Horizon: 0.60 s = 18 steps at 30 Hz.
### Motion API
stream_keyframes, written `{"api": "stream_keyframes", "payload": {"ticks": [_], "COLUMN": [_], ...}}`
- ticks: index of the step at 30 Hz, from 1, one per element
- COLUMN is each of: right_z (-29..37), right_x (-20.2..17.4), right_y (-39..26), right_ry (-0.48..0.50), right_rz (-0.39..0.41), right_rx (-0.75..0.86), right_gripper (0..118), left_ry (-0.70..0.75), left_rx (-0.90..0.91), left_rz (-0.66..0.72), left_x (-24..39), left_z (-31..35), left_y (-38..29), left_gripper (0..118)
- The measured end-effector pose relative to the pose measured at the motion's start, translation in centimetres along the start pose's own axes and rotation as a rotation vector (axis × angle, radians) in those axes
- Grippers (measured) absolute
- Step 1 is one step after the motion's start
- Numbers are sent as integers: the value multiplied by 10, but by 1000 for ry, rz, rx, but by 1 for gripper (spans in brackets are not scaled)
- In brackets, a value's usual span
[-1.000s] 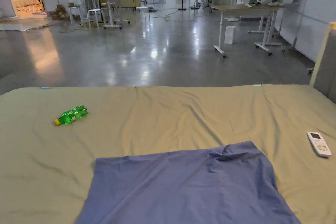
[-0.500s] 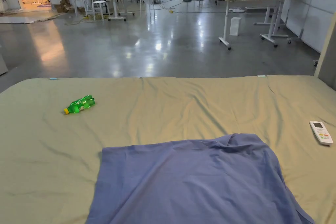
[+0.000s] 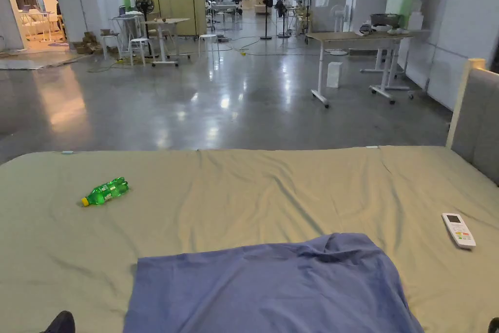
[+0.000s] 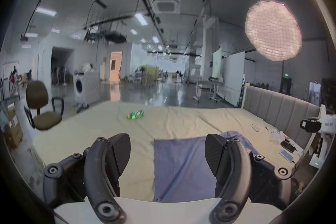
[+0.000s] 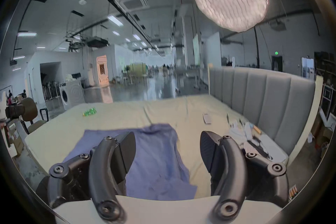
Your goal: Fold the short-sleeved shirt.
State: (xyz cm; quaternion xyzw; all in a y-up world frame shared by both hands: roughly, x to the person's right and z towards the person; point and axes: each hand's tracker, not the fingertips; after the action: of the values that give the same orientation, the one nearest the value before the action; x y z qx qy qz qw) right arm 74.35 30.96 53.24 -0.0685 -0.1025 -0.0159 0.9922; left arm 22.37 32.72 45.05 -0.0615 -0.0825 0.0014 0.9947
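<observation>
Grippers first: left gripper (image 4: pixel 168 153) has jaws spread wide, nothing between them, held above the near edge of the bed. Right gripper (image 5: pixel 168 150) same, jaws wide apart and empty.

Blue shirt (image 3: pixel 273 285) lies flat on the tan bed sheet (image 3: pixel 243 192), near side, spilling toward the person. It sits ahead of and below both grippers. In the left gripper view its straight left edge runs between the jaws, so most of the cloth lies to that gripper's right. In the right gripper view the cloth lies under the left jaw and centre, right edge just inside the right jaw. Long axis looks near-to-far; far right corner is bunched. Judgement: each gripper is about equally close to its own side edge; nothing grasped yet, fold not started.

Farther out: white remote (image 3: pixel 458 230) right of the shirt, well apart. Green bottle (image 3: pixel 105 191) far left, on its side. Writing on both is too small to read.
</observation>
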Motion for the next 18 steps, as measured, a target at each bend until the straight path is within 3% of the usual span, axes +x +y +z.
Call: {"api": "stream_keyframes", "payload": {"ticks": [2, 3, 4, 6, 7, 8, 11, 12, 14, 18], "right_z": [3, 2, 2, 4, 4, 5, 5, 5, 0, -2], "right_x": [-10, -17, -22, -31, -34, -36, -40, -42, -42, -42], "right_y": [6, 9, 9, 8, 9, 8, 4, 6, 1, 1], "right_ry": [6, 12, 13, -5, -11, 1, 15, 13, 26, 32], "right_rz": [24, 55, 68, 92, 104, 83, 36, 82, 8, 30], "right_rx": [48, 76, 84, 103, 121, 108, 74, 110, 32, 47], "right_gripper": [75, 71, 56, 20, 8, 7, 0, 0, 0, 0], "left_ry": [-46, -75, -79, -81, -96, -134, -136, -138, -123, -136], "left_rx": [51, 52, 45, 39, 20, -24, -10, -27, -33, -37], "left_rz": [-3, -9, -7, -13, -16, -26, -19, -32, -54, -16], "left_x": [11, 16, 21, 32, 35, 40, 46, 48, 52, 46], "left_z": [2, 2, 3, -1, -2, -4, 0, 1, 1, -3], "left_y": [6, 8, 10, 11, 12, 13, 4, 2, 1, 1], "left_gripper": [77, 67, 46, 19, 9, 1, 0, 0, 0, 0]}}
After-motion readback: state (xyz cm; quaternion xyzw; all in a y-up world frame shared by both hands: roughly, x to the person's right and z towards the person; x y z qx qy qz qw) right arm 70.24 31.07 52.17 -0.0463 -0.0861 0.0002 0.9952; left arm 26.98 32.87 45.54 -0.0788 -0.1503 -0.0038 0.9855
